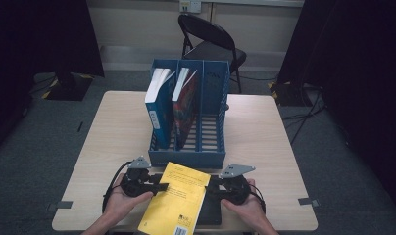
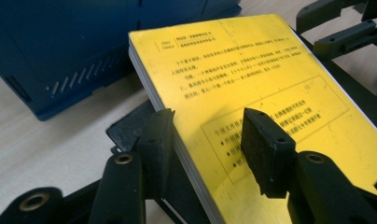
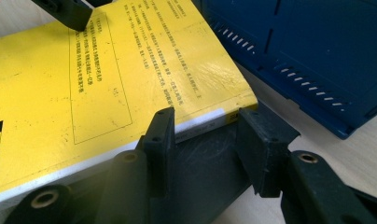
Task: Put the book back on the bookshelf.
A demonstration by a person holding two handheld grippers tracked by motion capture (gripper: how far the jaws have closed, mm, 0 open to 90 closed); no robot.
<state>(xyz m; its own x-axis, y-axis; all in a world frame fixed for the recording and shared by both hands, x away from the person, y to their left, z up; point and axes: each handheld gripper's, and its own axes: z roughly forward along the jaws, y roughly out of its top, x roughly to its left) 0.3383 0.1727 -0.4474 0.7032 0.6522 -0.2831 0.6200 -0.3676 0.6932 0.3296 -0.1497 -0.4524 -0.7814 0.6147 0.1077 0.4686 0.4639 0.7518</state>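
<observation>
The yellow book [image 1: 175, 201] lies tilted on a dark book [image 3: 210, 158] at the desk's [image 1: 264, 137] near edge. The left claw [image 2: 207, 140] straddles its page edge, jaws parted; the right claw [image 3: 203, 140] gapes beside its spine. Both hands lie low, pointing inward. Beyond stands the blue file rack [image 1: 213, 83].

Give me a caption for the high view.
Two hand-held grippers, left and right, flank a yellow book before a blue rack holding two books.
</observation>
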